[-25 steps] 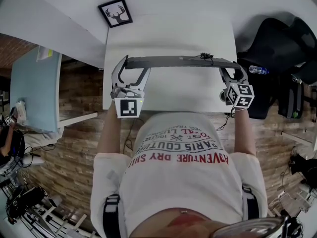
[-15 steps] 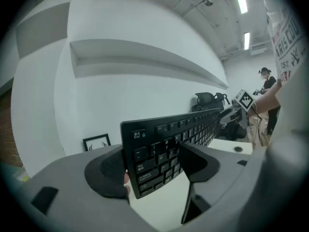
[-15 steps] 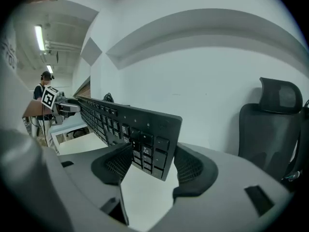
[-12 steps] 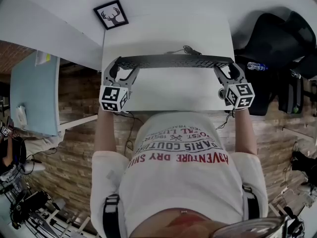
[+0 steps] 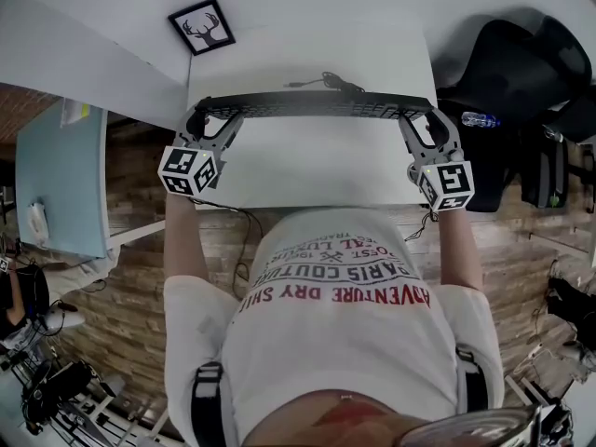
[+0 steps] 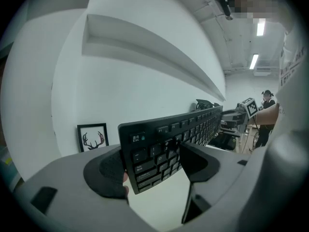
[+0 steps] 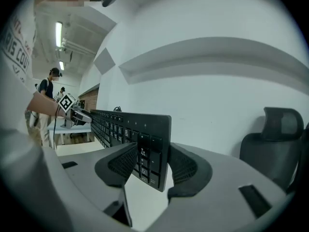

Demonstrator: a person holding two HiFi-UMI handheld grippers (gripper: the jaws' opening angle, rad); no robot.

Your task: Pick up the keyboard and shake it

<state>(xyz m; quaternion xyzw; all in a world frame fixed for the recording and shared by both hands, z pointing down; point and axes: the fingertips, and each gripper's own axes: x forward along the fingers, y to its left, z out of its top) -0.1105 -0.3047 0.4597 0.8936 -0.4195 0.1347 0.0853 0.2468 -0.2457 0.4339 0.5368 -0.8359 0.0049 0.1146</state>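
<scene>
**Keyboard slung between two tools, long axis straight across us**

Nearest to us are the tools themselves. The left tool [image 5: 201,122] is clamped on the keyboard's [image 5: 312,105] left end. In its own view [image 6: 154,164] one pad sits on the keys by the Esc corner and the other behind the board. The right tool [image 5: 424,119] has the opposite end between its jaws, which are closing. In the right gripper view [image 7: 145,164] both pads lie against the board, one on the key face and one on the back.

The relation that matters comes next. The keyboard [image 6: 186,127] runs left to right from one tool to the other, so its long axis lies across our body. Neither hand is nearer than the other, since each holds its own end. We judge that a shake would have to move both ends together; otherwise the board would twist in the pads.

The keyboard [image 7: 120,124] is tipped up on its long edge, and bare tabletop [image 5: 307,170] shows beneath it in both gripper views, so we take it to be lifted clear.

The head view alone shows the whole span, and the cable [image 5: 328,82] trailing off the far edge — a thing that could snag. It shows the board only as a thin dark strip, though, and nothing of the pads. The gripper views show the grip itself.

Beyond stand a framed picture [image 5: 200,26] at the tabletop's far left corner and a chair [image 7: 277,129] off to the right.
</scene>
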